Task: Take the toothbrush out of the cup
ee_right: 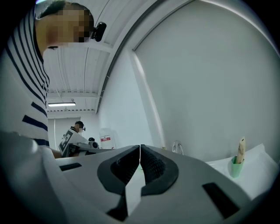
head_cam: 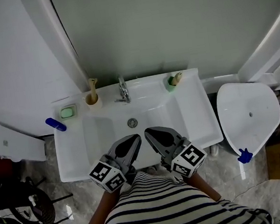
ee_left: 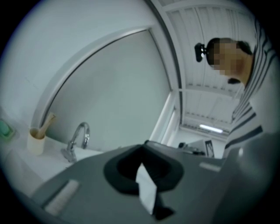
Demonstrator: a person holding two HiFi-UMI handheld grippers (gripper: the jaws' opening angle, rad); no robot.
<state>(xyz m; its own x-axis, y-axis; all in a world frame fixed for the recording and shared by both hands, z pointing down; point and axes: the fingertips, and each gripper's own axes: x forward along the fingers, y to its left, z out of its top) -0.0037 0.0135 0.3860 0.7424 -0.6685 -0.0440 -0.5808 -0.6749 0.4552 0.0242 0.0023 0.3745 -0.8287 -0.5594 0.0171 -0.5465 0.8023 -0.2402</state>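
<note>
Jaws are closed and empty on both: your left gripper and right gripper sit side by side over the front edge of the sink.

A toothbrush stands upright in the beige cup, left of the tap. A second handle leans in the green cup at the back right corner; its head is hard to make out.

Only the basin lies between your grippers and the cups. A soap dish and a blue item lie left of the beige cup.

The head camera looks steeply down on the sink from close above. Low cameras behind the left tongs and right tongs face level across it; all three share the tap at its back edge.
</note>
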